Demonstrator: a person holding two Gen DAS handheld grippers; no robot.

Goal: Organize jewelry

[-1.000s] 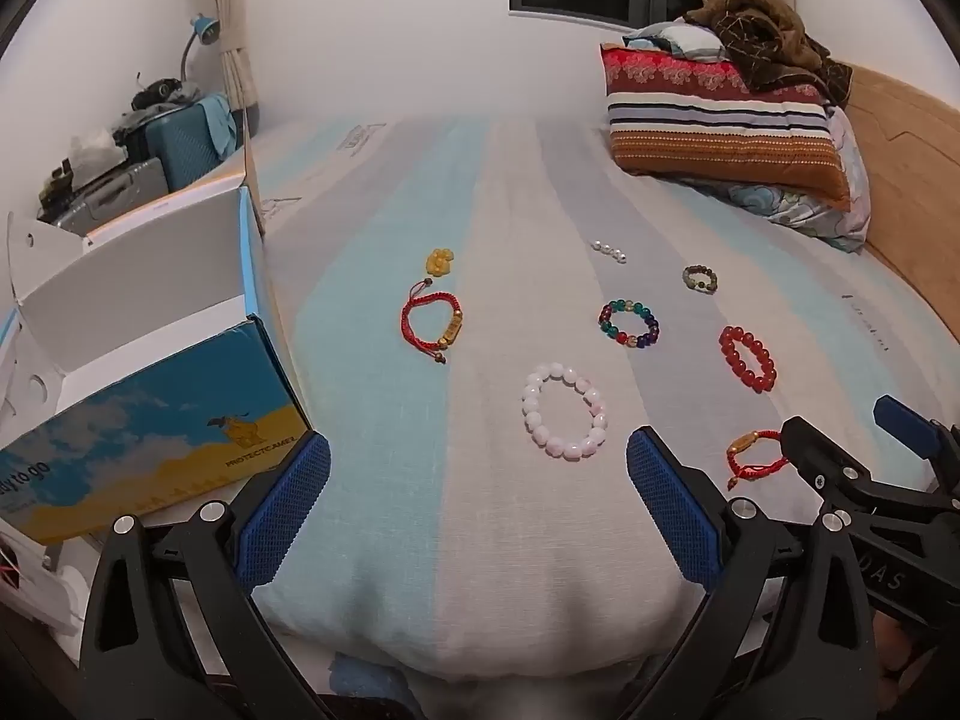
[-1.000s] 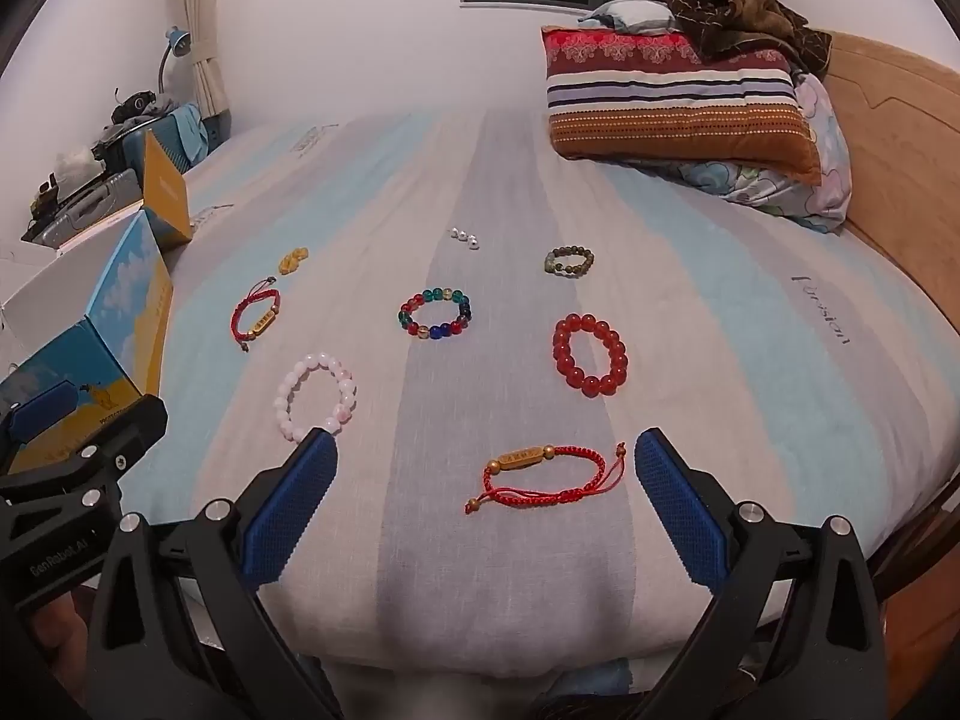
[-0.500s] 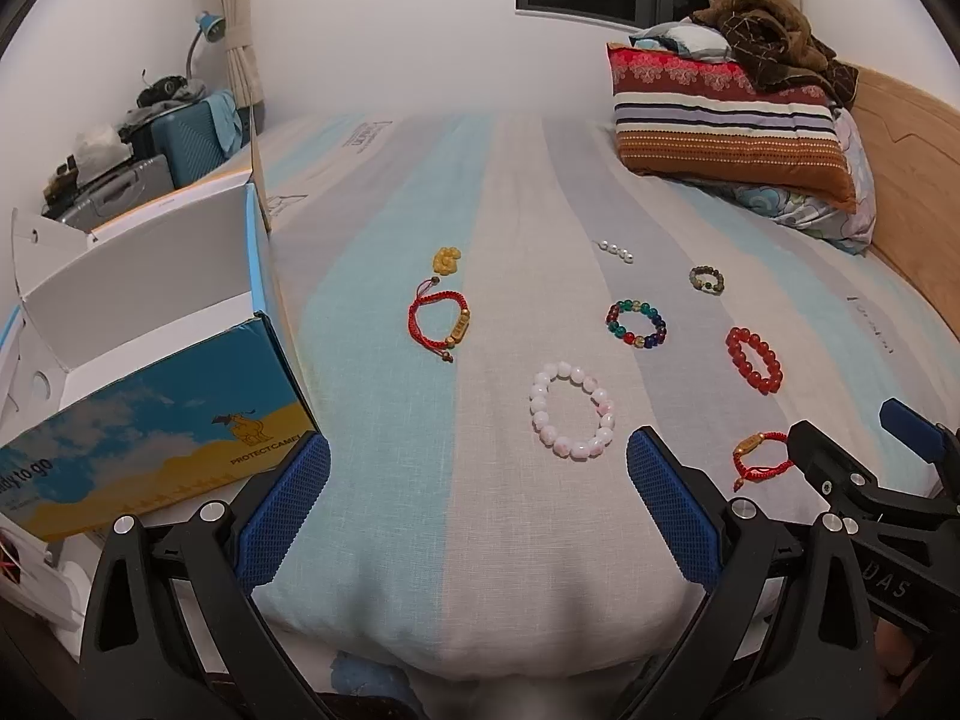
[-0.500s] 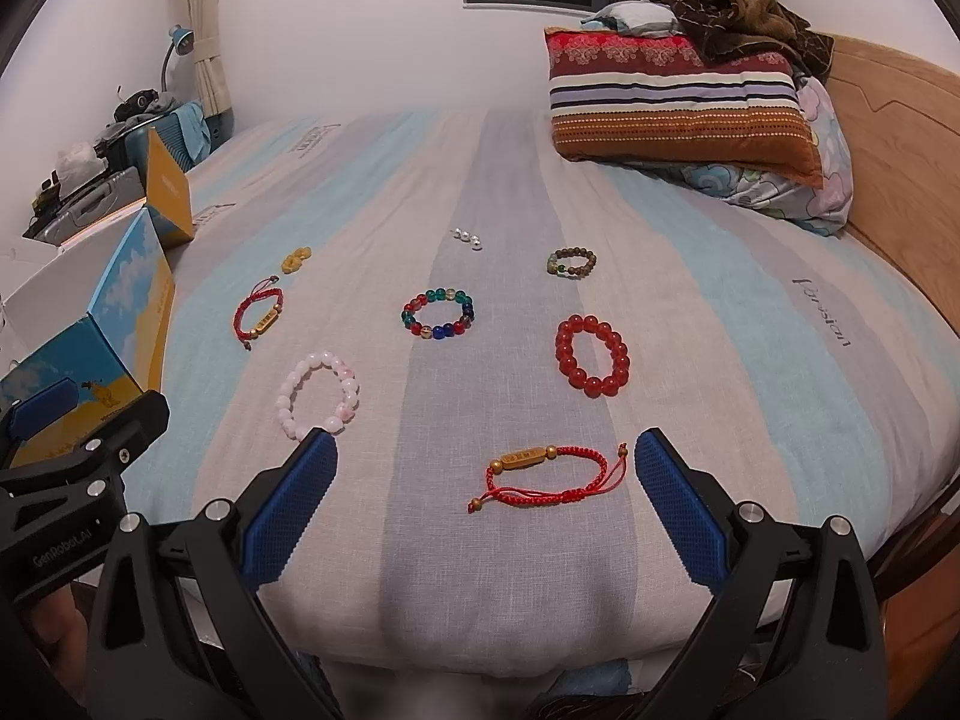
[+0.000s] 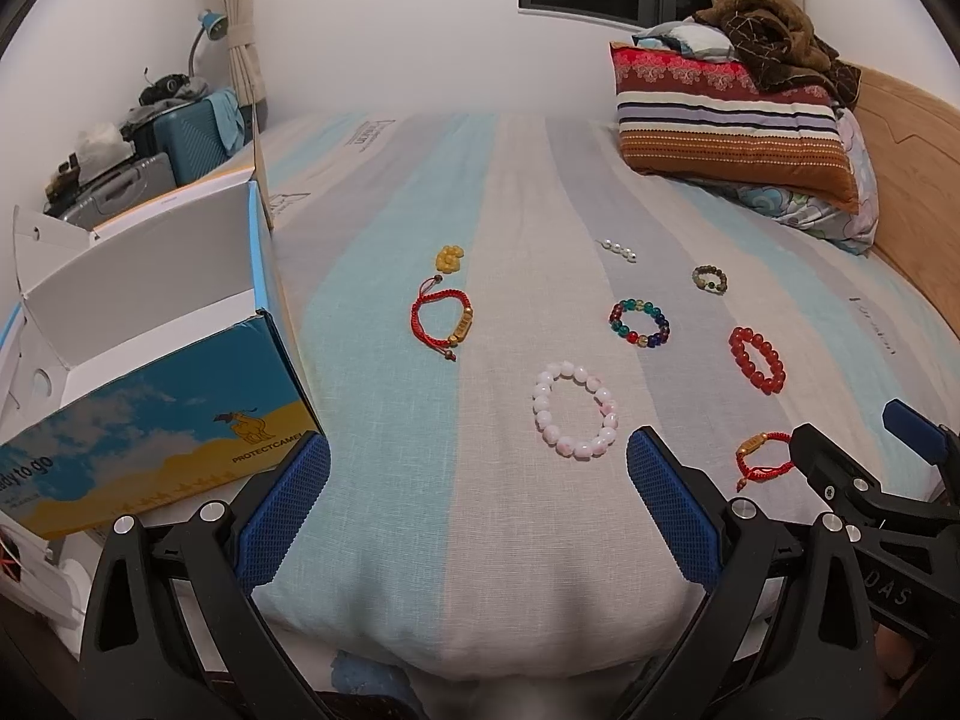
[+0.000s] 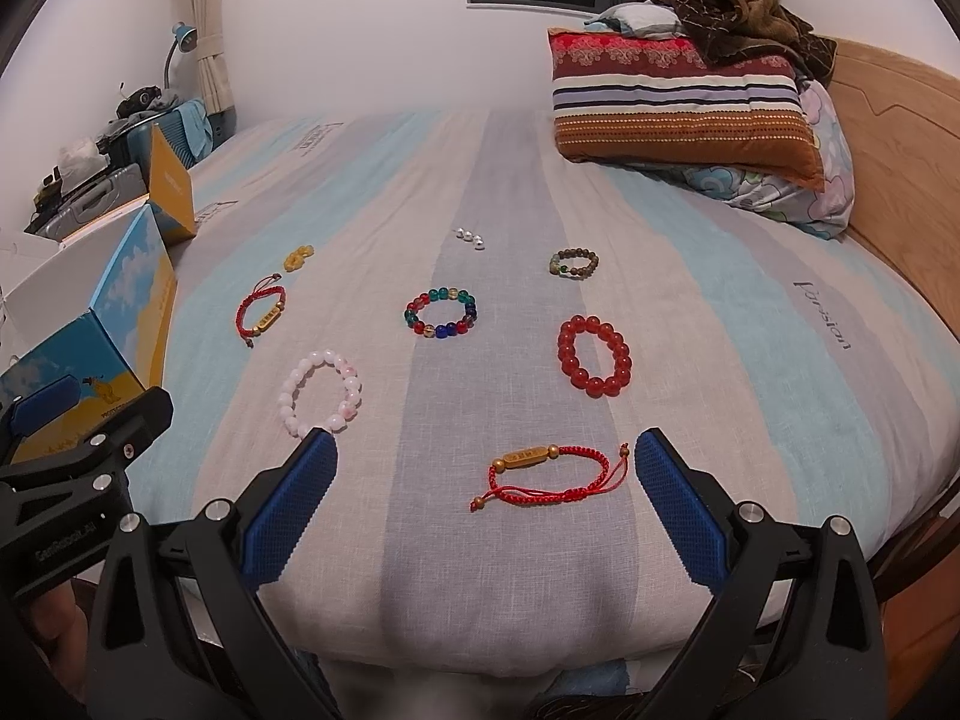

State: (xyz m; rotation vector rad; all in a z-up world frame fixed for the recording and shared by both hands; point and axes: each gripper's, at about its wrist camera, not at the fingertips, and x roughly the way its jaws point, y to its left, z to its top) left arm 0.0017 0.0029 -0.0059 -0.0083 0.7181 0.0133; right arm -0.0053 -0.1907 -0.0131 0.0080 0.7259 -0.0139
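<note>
A wide bed covered in a woven sheet of pale blue, grey and cream stripes fills both views. At its far right a plump striped pillow in red, white and orange leans toward a wooden headboard, with a rumpled brown fuzzy blanket piled on top. At the left edge of the bed sits an open cardboard box with a glossy blue-and-yellow printed side and a plain white inside.

The left gripper and the right gripper both hover at the near edge of the bed, each with black jaws spread wide, blue textured pads facing inward, holding nothing.

The jewelry lies scattered flat on the sheet, pieces well apart. Largest is a ring of round pale pink beads, then a red bead bracelet of glossy spheres, a multicolour glass bead bracelet, and a braided red cord bracelet with a gold bar, lying between the right gripper's pads. A second red cord bracelet lies near the box. Smaller still: a dull green-brown bead ring, a lumpy yellow charm, and a short row of white pearls.
</note>
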